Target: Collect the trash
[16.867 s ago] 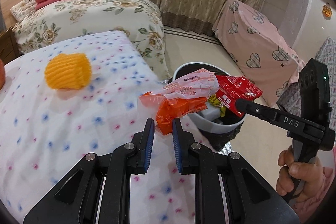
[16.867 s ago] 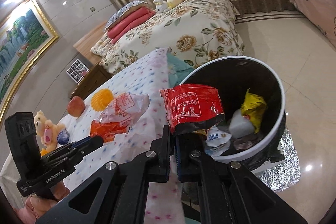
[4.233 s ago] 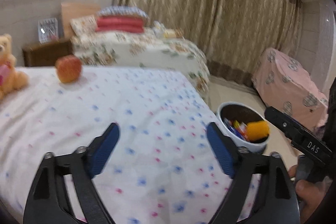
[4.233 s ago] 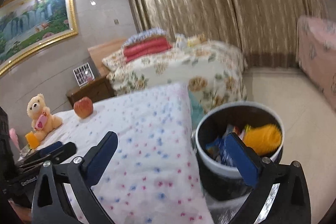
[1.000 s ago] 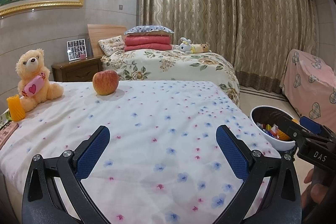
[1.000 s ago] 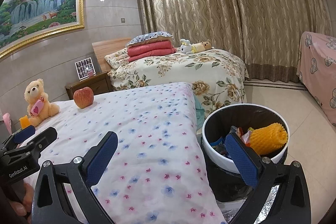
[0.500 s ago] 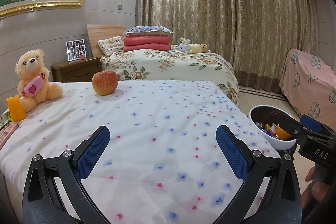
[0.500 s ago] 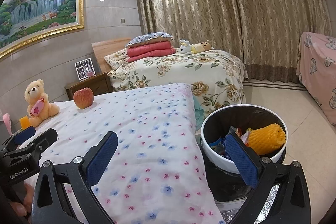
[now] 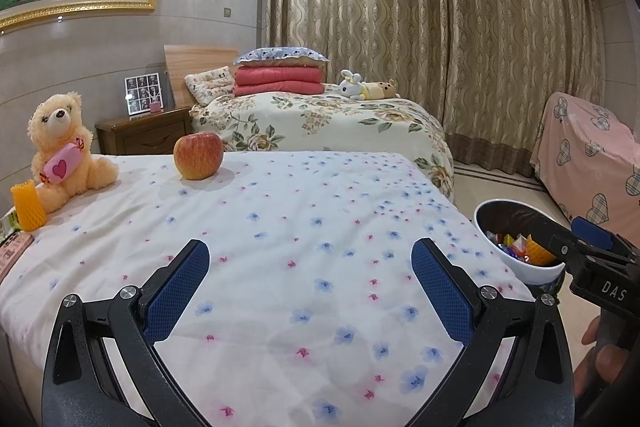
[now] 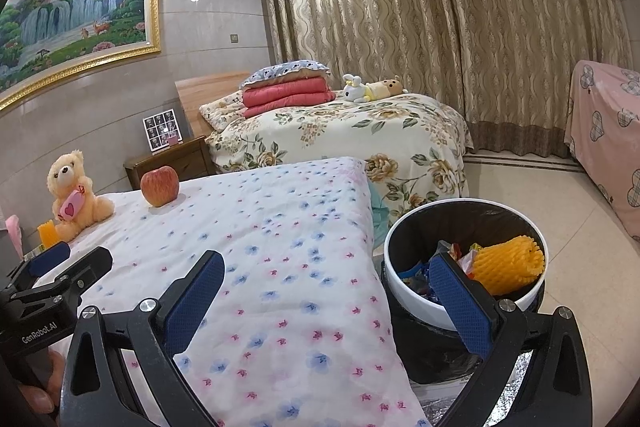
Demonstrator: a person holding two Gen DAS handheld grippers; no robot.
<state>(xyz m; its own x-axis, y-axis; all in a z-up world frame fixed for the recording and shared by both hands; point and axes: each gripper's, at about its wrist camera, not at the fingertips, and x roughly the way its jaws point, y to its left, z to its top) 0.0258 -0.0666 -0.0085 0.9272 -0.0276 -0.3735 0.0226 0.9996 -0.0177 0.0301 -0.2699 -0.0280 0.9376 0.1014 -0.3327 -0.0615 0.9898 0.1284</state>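
Wrappers now binned (image 10: 464, 259) (tools empty)

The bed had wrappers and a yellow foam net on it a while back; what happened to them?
They went into the bin; the foam net now lies on top. The right gripper let go of its red packet, and both it and the left gripper opened wide and pulled back. The apple and teddy bear stayed put.

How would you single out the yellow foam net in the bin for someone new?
Find the white-rimmed trash bin on the floor beside the flower-print bed. On top of the wrappers inside lies the yellow foam net, ribbed and chunky, unlike the flat, glossy packets around it.
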